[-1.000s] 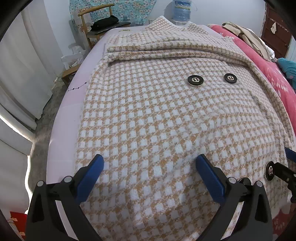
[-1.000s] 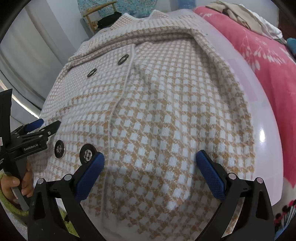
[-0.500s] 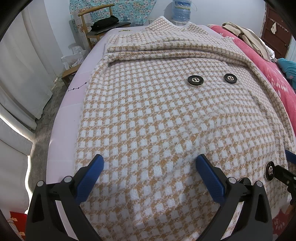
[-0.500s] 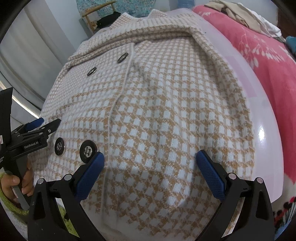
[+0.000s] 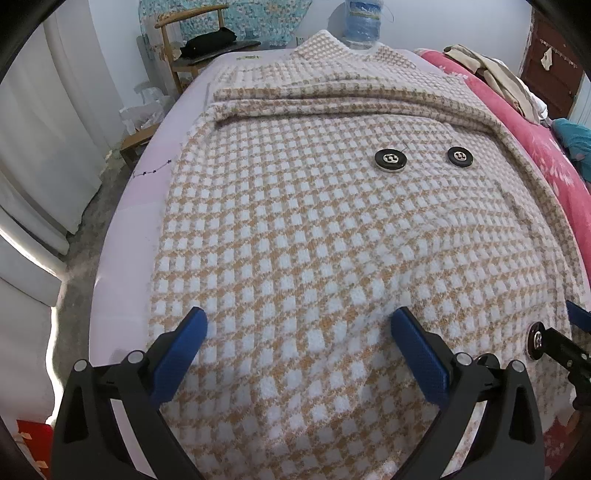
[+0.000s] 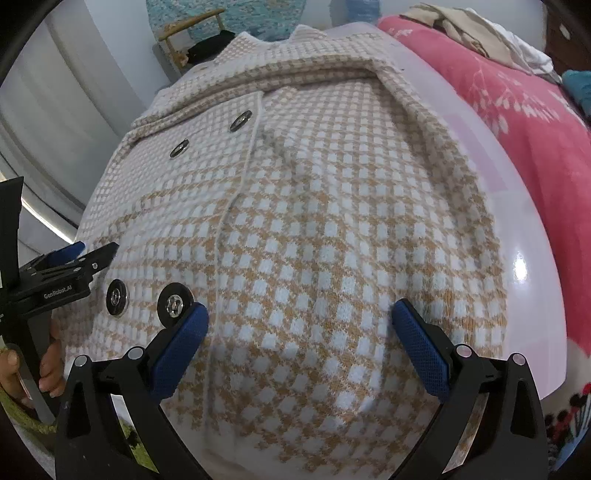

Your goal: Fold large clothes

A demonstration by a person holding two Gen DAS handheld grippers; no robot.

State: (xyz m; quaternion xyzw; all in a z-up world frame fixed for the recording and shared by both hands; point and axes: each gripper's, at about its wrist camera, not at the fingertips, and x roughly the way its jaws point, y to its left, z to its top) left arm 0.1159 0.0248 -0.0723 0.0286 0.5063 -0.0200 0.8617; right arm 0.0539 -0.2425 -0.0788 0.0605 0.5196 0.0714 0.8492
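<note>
A tan-and-white houndstooth coat [image 5: 314, 221] lies spread flat, front up, on a pale lilac bed sheet [image 5: 122, 240], its collar at the far end and its sleeves folded across the chest. Black buttons [image 5: 390, 161] sit mid-coat. My left gripper [image 5: 299, 347] hovers open over the hem on the left half. My right gripper [image 6: 299, 343] stands open over the hem of the right half [image 6: 332, 240], beside two metal snaps [image 6: 174, 305]. The left gripper [image 6: 62, 266] also shows at the left edge of the right wrist view, a hand [image 6: 44, 369] holding it.
A pink floral blanket [image 6: 535, 122] with a heap of clothes [image 5: 491, 81] lies right of the coat. A wooden chair [image 5: 192, 48] with a dark item and a water bottle [image 5: 364, 22] stand beyond the bed. White curtains [image 5: 44, 147] hang at left above grey floor.
My right gripper has crept forward and slightly left, so its left finger now sits next to the metal snap. The left gripper and coat have barely moved.
</note>
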